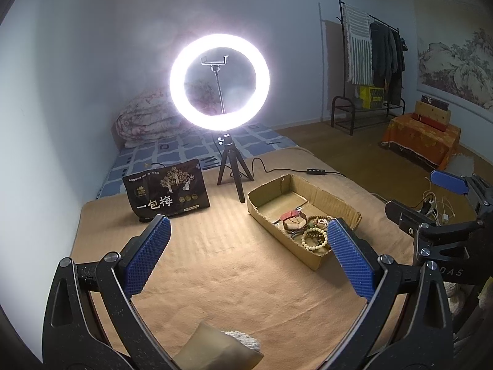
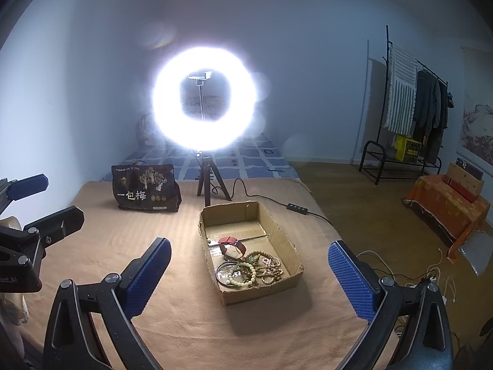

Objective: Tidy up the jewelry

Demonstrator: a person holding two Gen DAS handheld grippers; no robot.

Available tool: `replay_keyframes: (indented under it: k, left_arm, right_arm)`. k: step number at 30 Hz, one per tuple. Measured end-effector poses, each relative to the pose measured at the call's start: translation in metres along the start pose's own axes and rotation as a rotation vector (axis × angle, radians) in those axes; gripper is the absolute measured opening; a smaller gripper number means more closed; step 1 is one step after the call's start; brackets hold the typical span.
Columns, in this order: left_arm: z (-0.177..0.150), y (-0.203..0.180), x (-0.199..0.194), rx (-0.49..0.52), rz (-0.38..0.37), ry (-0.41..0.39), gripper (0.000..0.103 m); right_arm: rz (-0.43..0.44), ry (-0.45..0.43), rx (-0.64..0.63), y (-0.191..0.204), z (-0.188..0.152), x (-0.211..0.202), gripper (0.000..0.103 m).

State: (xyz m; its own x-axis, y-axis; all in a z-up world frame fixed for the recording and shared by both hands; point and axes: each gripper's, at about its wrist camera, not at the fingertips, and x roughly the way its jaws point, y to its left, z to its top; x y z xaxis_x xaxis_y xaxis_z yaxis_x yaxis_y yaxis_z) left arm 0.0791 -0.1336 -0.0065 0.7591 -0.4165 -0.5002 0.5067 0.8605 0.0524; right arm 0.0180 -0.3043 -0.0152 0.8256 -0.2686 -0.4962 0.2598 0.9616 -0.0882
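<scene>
Jewelry (image 2: 246,265) lies heaped in the near end of an open cardboard box (image 2: 286,240) on the tan-covered worktop (image 2: 129,240): a red-strapped watch (image 2: 232,244), several beaded bracelets (image 2: 268,266) in wood and cream tones, and a thin dark bangle (image 2: 226,273), all overlapping one another. The far half of the box is bare.

Both tools hang short of the box, empty. The left hand-held gripper (image 1: 248,248) has its blue pads spread wide with nothing between them, and the right hand-held gripper (image 2: 249,269) is spread the same way, framing the box from above.

The chief risk, as I judge it, is the tangle. Bead strands lie across each other and over the bangle, so a pinch on one loop could drag a neighbour up with it or spill pieces over the low wall. The box looks light with ragged edges, so a pull may slide or tip it unless the other tool steadies it. The watch's glass face also sits right against the beads.

Around it, a lit ring light (image 2: 205,98) on a small tripod (image 2: 209,185) stands just behind the box, its cable and switch (image 2: 297,209) trailing past the far right corner, where a wide sweep could snag them. A dark snack bag (image 2: 146,189) stands to the left, well apart. Glare from the lamp washes out the far part of the scene.
</scene>
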Motion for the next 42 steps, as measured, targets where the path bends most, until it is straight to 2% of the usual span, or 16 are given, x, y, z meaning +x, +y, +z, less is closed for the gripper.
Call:
replay_keyframes:
  k: [30,42]
  left_arm:
    - [-0.0013,-0.0028,-0.0031,0.019,-0.013,-0.004,0.103]
    - [-0.0013,-0.0033,-0.0060,0.029,0.010,-0.028,0.103]
  right_arm:
    - [-0.007,-0.011,-0.021,-0.0010,0.0012,-0.0040,0.103]
    - [-0.003,-0.007,-0.040,0.0004,0.0000,-0.0035,0.103]
